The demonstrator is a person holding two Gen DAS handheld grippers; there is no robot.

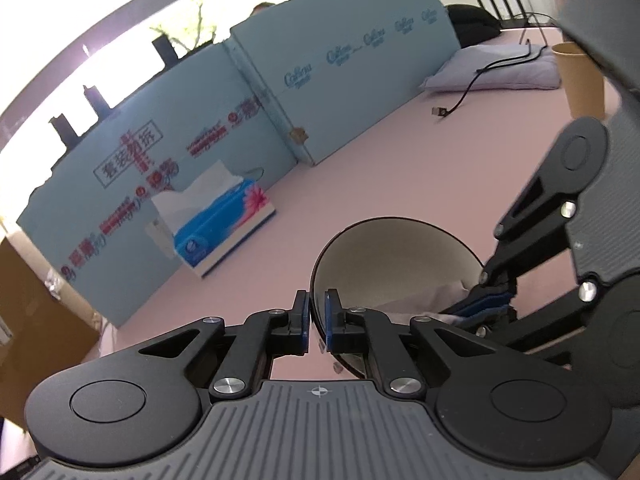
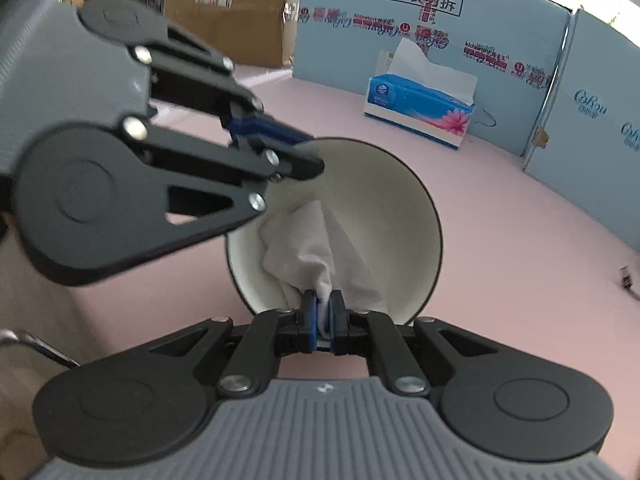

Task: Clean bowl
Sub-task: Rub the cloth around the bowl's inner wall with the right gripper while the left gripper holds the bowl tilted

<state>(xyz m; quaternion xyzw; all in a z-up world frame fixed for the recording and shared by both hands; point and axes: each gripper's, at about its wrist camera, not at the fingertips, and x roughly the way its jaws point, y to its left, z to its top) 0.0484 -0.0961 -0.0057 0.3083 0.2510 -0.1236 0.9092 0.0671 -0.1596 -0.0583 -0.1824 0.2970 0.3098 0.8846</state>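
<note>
Table (image 1: 400,152): pink surface, fills the middle of both views.
Blue panels (image 1: 200,128): printed boards standing along the table's far edge, upper part of both frames.
Cardboard box (image 2: 232,8): brown, upper left of the right wrist view, behind the left gripper.
Tissue box (image 2: 420,106): blue and white, in front of the panels, beyond the bowl.
Bowl (image 2: 384,208): white inside, dark rim, tilted on edge, centre of frame.
Paper cup (image 1: 580,80): brown, upper right, partly hidden by the right gripper's body.
Left gripper (image 1: 318,322): jaws clamped on the bowl's rim.
Right gripper (image 2: 324,316): jaws closed on the white cloth (image 2: 316,248), which lies inside the bowl.
Cable (image 1: 480,80): black, loose plug end on the table.
</note>
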